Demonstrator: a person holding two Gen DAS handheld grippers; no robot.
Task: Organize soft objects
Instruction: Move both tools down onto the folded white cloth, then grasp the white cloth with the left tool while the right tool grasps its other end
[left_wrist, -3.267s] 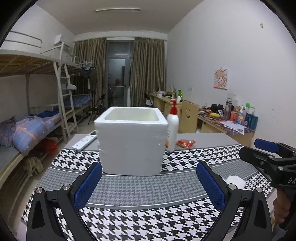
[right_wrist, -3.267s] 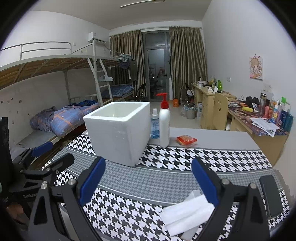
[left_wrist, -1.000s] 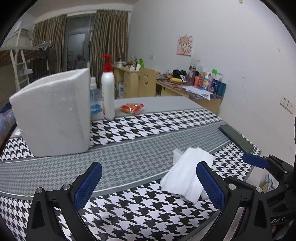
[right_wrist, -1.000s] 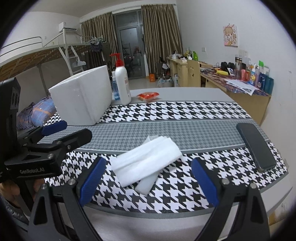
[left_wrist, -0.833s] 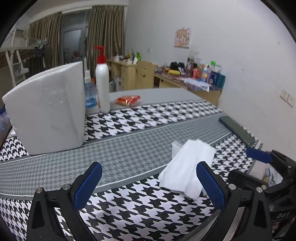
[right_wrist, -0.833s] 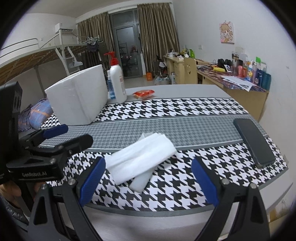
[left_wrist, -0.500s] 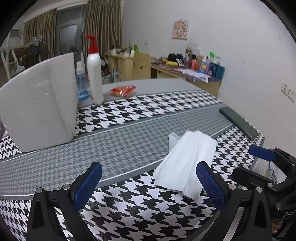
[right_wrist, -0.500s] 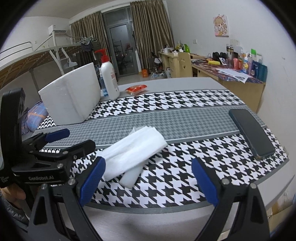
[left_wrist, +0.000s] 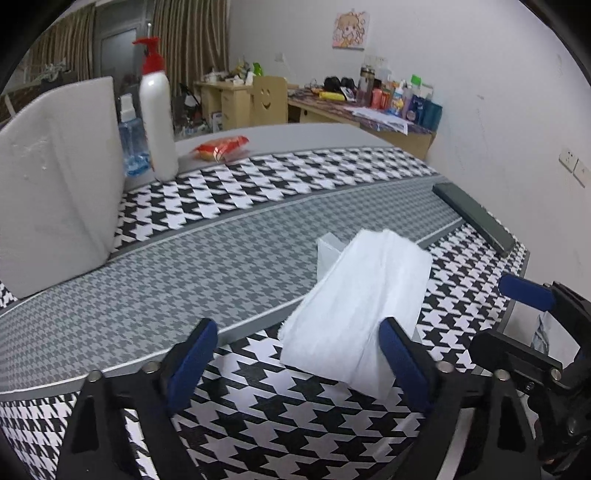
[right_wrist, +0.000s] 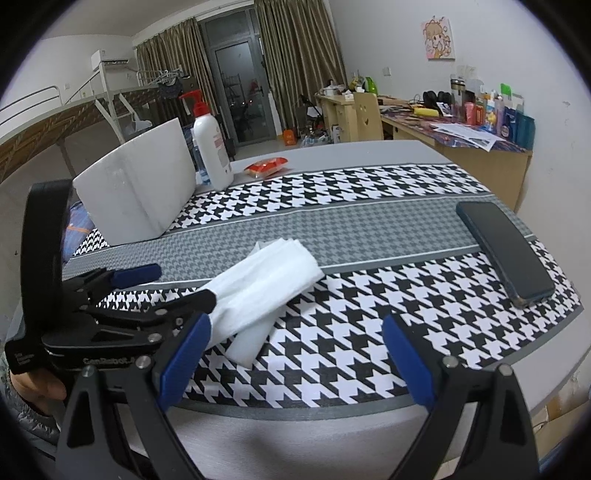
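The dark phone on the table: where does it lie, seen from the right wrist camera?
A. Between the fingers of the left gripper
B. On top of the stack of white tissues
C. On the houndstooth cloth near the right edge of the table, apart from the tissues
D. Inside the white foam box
C: the dark phone lies flat on the houndstooth cloth near the table's right edge, well apart from the stack of white tissues.

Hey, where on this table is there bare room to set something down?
The grey band between the foam box and the phone is bare, and so is the checkered strip behind it. It is crowded around the tissue stack near the front edge, and by the pump bottle and snack packet.
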